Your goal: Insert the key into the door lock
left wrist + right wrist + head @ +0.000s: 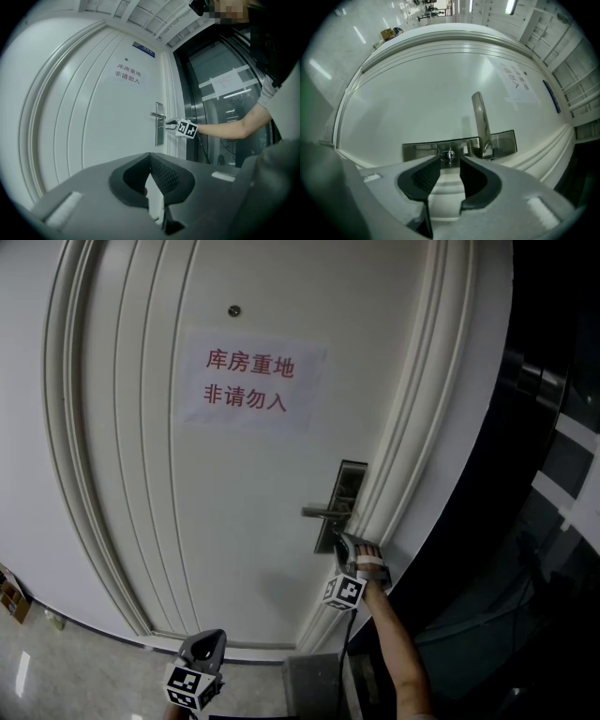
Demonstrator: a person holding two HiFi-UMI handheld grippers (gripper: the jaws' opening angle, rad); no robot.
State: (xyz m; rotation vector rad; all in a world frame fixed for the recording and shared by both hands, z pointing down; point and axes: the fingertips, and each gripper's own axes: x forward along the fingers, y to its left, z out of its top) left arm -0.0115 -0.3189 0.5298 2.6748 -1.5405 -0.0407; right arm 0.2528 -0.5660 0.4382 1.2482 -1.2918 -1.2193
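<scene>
Judging the key [449,155] seated in the door lock [418,151], I hold my right gripper [449,165] parted, just off it; my left gripper [150,158] hangs closed, empty.

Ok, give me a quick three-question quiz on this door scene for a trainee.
1. Fill in: the paper sign on the door has ___ lettering.
2. True or false: the right tongs are clamped on the key.
3. Where is the key? A) in the lock plate's keyhole B) taped to the paper sign C) lying across the right tongs' pads
Key: 1 red; 2 false, they stand open just short of it; 3 A.
</scene>
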